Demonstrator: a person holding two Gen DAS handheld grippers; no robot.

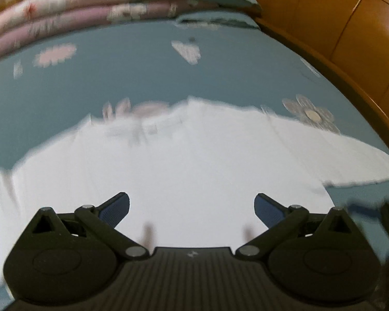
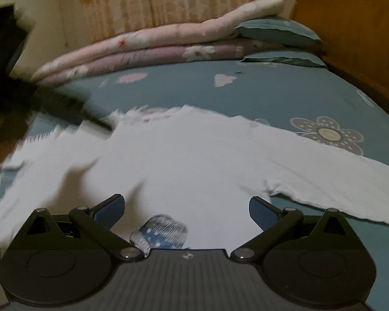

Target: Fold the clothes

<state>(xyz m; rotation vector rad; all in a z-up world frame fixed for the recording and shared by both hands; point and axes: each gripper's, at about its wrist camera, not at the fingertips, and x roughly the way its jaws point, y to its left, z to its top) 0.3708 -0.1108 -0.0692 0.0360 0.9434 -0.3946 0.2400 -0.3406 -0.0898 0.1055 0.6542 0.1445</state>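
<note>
A white long-sleeved shirt (image 1: 173, 160) lies spread flat on a blue flowered bedsheet (image 1: 116, 77), one sleeve (image 1: 337, 155) stretched out to the right. My left gripper (image 1: 192, 207) hovers open above the shirt's body, nothing between its blue pads. In the right wrist view the same shirt (image 2: 194, 155) fills the middle, its right sleeve (image 2: 337, 181) reaching to the edge. My right gripper (image 2: 186, 207) is open over the lower body of the shirt. The left gripper (image 2: 51, 103) shows as a dark blur over the shirt's upper left.
Folded pink quilts (image 2: 155, 44) and blue pillows (image 2: 277, 31) are stacked along the far side of the bed. A wooden headboard (image 2: 350, 26) rises at the right. A curtain (image 2: 168, 0) hangs behind. A sheet print (image 2: 160, 233) shows at the shirt's hem.
</note>
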